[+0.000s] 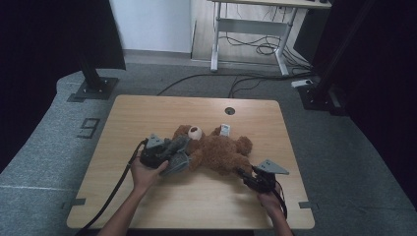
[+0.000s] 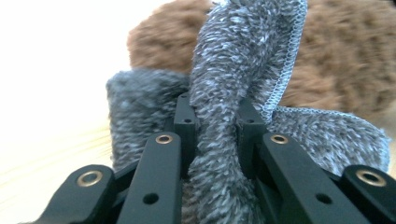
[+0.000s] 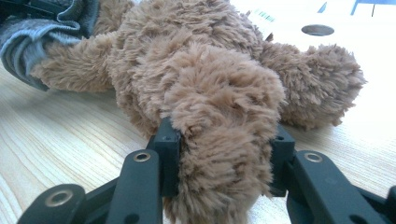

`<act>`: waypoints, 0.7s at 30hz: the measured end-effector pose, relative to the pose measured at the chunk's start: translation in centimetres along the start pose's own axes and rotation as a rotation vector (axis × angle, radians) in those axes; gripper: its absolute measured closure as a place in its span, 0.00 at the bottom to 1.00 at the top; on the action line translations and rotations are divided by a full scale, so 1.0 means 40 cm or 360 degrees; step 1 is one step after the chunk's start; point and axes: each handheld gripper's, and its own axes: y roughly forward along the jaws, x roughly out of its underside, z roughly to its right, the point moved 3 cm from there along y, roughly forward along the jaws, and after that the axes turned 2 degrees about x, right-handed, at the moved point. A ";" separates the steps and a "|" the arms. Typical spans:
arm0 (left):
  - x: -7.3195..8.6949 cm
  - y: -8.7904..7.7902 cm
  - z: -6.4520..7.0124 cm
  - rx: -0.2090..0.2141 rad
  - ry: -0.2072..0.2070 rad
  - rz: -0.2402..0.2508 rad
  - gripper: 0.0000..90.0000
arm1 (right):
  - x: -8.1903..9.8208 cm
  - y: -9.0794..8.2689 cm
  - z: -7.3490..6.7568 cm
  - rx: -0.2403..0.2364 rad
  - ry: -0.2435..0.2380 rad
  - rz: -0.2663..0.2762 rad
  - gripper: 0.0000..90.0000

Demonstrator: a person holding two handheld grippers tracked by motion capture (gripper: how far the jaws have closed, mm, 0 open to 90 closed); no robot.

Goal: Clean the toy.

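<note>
Brown plush covers the teddy bear (image 1: 219, 150), which lies on its back near the middle of the light wooden table (image 1: 147, 110), its head with the pale muzzle toward the far side and its legs pointing to the person's right. A white tag (image 1: 225, 129) lies on the table by its far arm.

Over the bear's near arm sits a grey fuzzy garment (image 1: 178, 153) with a stitched pale edge, bunched up at the bear's left side as seen from above. The left gripper (image 1: 164, 152) has its jaws clamped on a fold of this grey fabric; in the left gripper view the fold (image 2: 219, 140) rises between the two black pads, squeezed narrow, with the brown fur (image 2: 345, 60) just behind it. The left hand (image 1: 145, 173) wraps the gripper's body, and its black cable (image 1: 115, 189) trails back over the near edge.

The right gripper (image 1: 244, 174) is clamped on the bear's near leg; in the right gripper view the furry leg (image 3: 224, 154) bulges between the pads, which press into it from both sides. The right hand (image 1: 269, 200) holds it low over the table, with the grey three-cornered plate (image 1: 271, 167) on top.

A round cable port (image 1: 229, 111) sits near the far edge.
</note>
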 end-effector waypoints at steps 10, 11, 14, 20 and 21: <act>-0.065 -0.045 -0.023 0.0017 -0.0014 0.0136 0.83 | 0.001 -0.002 0.009 -0.0011 0.0022 0.0009 0.67; -0.080 -0.041 -0.018 0.0023 -0.0008 0.0143 0.83 | 0.001 -0.003 0.009 -0.0010 0.0020 0.0009 0.66; -0.124 -0.016 -0.008 0.0052 0.0013 0.0151 0.82 | 0.000 -0.004 0.007 -0.0003 0.0006 0.0008 0.66; -0.157 0.059 -0.008 0.0127 -0.0003 0.0013 0.81 | 0.000 -0.005 0.007 -0.0006 -0.0019 0.0009 0.66; -0.143 0.076 -0.012 0.0135 -0.0022 -0.0017 0.81 | 0.000 -0.005 0.008 -0.0011 -0.0016 0.0006 0.65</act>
